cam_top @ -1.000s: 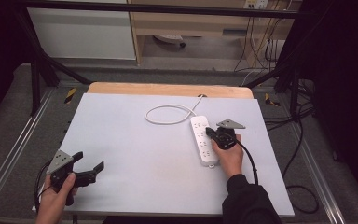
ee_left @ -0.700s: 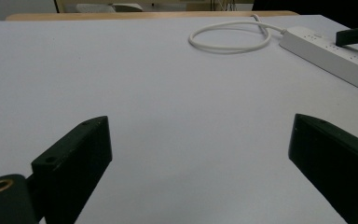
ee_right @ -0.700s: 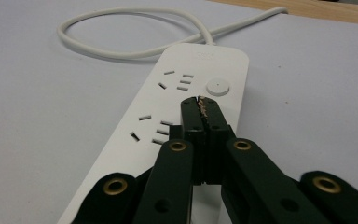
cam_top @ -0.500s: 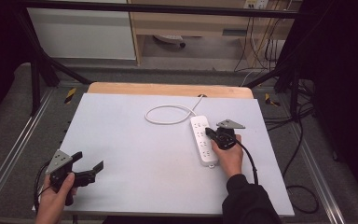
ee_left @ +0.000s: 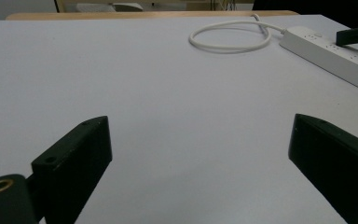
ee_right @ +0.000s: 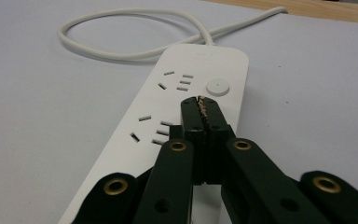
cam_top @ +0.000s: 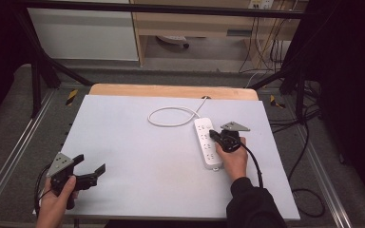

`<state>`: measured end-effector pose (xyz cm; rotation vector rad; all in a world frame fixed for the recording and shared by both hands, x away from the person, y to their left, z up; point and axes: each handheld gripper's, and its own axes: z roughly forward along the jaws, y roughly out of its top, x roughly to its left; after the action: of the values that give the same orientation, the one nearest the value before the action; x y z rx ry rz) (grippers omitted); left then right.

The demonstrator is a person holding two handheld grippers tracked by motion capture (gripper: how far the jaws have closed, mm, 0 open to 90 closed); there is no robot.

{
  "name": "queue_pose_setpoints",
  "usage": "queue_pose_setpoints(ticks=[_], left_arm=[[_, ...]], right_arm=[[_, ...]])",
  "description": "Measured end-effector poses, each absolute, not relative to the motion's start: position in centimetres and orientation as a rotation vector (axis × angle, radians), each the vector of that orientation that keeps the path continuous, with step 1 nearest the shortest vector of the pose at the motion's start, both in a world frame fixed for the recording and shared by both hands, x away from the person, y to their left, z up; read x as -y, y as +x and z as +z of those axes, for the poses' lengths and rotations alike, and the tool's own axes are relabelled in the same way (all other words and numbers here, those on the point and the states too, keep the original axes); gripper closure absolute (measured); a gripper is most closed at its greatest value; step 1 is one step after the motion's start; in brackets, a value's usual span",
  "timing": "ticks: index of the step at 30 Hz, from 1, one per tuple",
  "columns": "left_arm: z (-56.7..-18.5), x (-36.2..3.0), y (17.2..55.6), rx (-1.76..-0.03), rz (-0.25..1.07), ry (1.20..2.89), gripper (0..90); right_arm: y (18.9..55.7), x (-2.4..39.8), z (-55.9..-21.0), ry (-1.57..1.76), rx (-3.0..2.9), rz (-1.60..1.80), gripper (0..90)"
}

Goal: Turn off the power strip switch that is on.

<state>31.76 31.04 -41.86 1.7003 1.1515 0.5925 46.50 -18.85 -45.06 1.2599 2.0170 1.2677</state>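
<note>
A white power strip [cam_top: 207,144] lies on the white table, its cable [cam_top: 171,116] looped toward the back edge. In the right gripper view the strip [ee_right: 177,112] runs away from me with its round button [ee_right: 217,87] near the far end. My right gripper [cam_top: 213,134] is shut with nothing between its jaws, and its tips [ee_right: 200,103] hover over the strip just short of the button. My left gripper [cam_top: 92,168] stands open at the near left of the table, far from the strip [ee_left: 335,49], with bare table between its jaws.
The white table top [cam_top: 138,156] has a wooden strip [cam_top: 171,90] along its back edge. Black cables [cam_top: 285,118] hang off the right side. A metal frame rail [cam_top: 9,152] runs along the left.
</note>
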Motion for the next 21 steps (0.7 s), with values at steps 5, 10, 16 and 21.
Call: queue_pose_setpoints(ticks=[5,10,16,21], left_arm=[[-41.87,-31.10,31.77,-1.154,0.593,1.700,5.8],[-41.88,-31.11,31.78,-1.156,0.590,1.700,5.8],[-41.89,-31.13,31.77,-1.159,0.591,1.700,5.8],[-41.87,-31.16,31.76,-1.157,0.593,1.701,5.7]], right_arm=[[46.49,18.89,-45.10,1.261,-2.016,1.274,90.0],[46.49,18.86,-45.10,1.257,-2.015,1.273,90.0],[46.51,19.05,-45.19,1.267,-2.013,1.292,90.0],[46.54,19.10,-45.20,1.264,-2.017,1.295,90.0]])
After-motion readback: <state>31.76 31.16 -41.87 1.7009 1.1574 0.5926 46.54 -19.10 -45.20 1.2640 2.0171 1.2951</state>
